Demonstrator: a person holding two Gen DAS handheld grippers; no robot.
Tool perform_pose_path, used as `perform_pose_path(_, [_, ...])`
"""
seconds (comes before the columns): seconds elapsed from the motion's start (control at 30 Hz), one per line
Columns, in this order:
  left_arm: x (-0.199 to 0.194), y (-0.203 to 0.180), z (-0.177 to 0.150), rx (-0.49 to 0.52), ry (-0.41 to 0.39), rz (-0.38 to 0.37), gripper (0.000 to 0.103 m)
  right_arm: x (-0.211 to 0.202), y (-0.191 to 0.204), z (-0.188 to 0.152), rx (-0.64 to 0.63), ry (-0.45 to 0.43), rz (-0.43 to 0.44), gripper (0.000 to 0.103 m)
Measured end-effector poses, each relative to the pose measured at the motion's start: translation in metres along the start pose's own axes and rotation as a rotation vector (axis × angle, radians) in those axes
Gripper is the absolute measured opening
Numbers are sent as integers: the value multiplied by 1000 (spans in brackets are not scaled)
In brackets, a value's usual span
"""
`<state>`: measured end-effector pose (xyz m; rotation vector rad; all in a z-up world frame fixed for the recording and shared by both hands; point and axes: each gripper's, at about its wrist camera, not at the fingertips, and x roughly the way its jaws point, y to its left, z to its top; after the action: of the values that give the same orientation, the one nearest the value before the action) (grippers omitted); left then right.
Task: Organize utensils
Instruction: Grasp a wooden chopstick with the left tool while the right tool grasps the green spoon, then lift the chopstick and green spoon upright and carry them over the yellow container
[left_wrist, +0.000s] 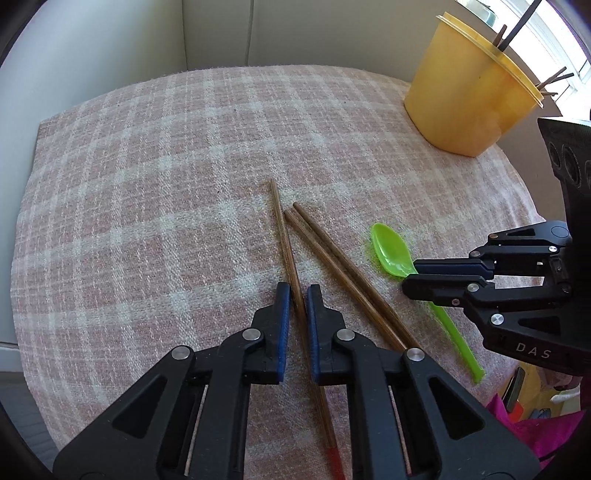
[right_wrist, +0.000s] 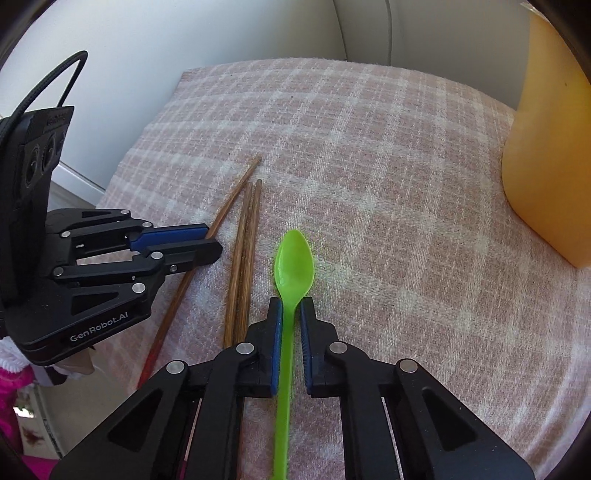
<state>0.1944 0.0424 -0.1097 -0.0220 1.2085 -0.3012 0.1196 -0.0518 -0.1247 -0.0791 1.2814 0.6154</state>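
Clamping chopstick (left_wrist: 291, 273), right hand-held gripper (right_wrist: 291, 314) gripping spoon (right_wrist: 293, 264)

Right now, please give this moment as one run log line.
left gripper: shut on chopstick | right gripper: shut on green spoon | yellow cup: holds sticks

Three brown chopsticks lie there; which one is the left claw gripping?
The lone chopstick with the red end, lying apart and left of the close pair, sits between the left gripper pads.

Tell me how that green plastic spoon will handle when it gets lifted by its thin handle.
The green spoon looks thin and light, so it should lift easily. Gripped just behind the bowl, the long handle may droop or pivot. Its smooth plastic could slip between the right gripper pads.
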Motion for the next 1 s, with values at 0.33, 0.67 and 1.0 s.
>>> perform_pose_path(0.33, [-43,44,-20,-91,-81,-55,4,-20,-16,-5,52,-54,14,7])
perform_pose_path(0.67, [-111,86,-18,-111,-218,-103,4,-61,-20,-8,31,-183,13,7])
perform_pose_path(1.0, [-151,76,-30,-101,-289,-134,4,-96,-17,-13,-4,-307,-31,7])
